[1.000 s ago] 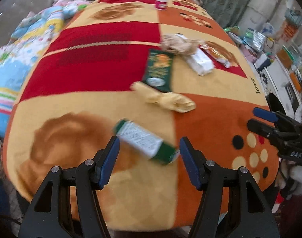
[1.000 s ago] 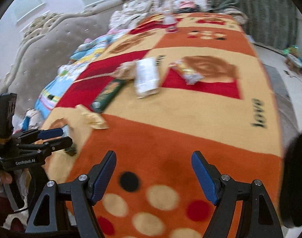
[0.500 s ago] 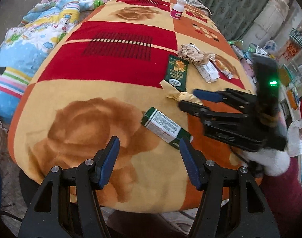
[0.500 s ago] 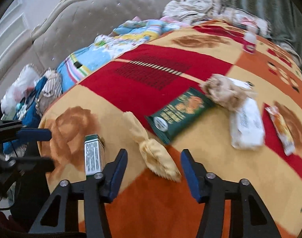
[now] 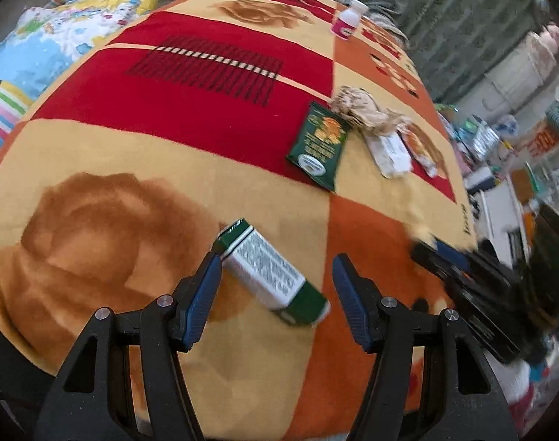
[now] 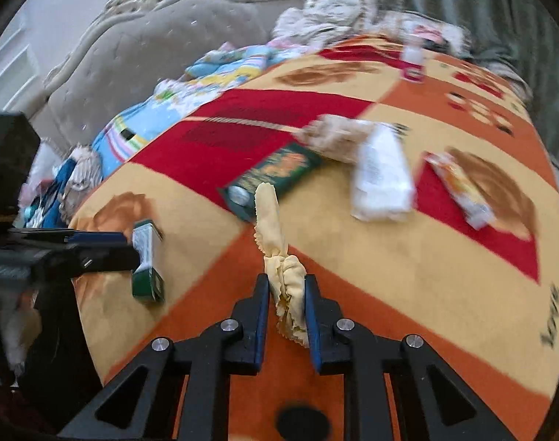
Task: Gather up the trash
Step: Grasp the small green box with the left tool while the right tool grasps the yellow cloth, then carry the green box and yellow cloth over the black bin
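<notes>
A green and white box (image 5: pixel 268 268) lies slanted on the patterned blanket (image 5: pixel 132 169), between the fingers of my left gripper (image 5: pixel 276 261). That gripper is open and its pads do not press the box. In the right wrist view my right gripper (image 6: pixel 287 281) has its jaws closing tight on a crumpled yellow wrapper (image 6: pixel 270 220), whose free end sticks out past the fingertips. The same box (image 6: pixel 145 257) shows at the left beside the left gripper (image 6: pixel 96 239). The right gripper (image 5: pixel 444 257) appears blurred at the right of the left wrist view.
Farther up the blanket lie a dark green snack packet (image 5: pixel 318 145), crumpled brown paper (image 5: pixel 364 112), a white packet (image 5: pixel 388 150) and an orange wrapper (image 5: pixel 422 147). A small pink and white bottle (image 5: pixel 347 22) stands at the far end. A colourful quilt (image 5: pixel 59 36) and padded headboard (image 6: pixel 151 44) border the left.
The right gripper swung over to the yellow wrapper and shut on it, then drew back toward the bed's right side. The left gripper rolled and closed in around the box.
</notes>
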### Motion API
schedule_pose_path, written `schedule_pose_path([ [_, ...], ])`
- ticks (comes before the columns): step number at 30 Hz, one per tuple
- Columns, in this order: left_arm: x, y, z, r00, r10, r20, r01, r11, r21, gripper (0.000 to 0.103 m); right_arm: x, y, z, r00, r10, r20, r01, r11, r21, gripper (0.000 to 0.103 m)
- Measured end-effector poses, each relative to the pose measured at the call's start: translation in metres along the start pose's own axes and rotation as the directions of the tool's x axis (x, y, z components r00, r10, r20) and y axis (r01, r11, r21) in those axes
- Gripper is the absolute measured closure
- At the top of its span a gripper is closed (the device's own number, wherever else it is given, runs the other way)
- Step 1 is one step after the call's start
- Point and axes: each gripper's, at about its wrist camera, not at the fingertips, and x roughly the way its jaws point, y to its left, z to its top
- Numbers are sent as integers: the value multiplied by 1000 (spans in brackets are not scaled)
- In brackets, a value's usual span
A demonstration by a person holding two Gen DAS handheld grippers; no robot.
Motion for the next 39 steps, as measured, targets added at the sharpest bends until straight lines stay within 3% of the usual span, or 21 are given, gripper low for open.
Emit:
schedule_pose_path([
  [5,14,-5,-2,1000,25,17,-26,999,31,45,-23,-21,-17,1000,5,23,-7,996,88,86],
  [6,15,-7,-3,1000,22,15,-23,999,46,60,-26,-22,-18,1000,4,24,-6,996,92,86],
  [7,17,-9,-3,1000,25,2,-25,998,60,67,-29,-22,-21,1000,0,25,-2,996,93,86],
  [15,15,-45,-8,1000,-11,-13,14,978,209,82,-50,-24,-26,997,-14,73,5,993,114,86],
  [39,21,-200,-16,986,-159,-51,164,863,478,83,-134,-93,-73,970,-198,139,151,944,292,86],
])
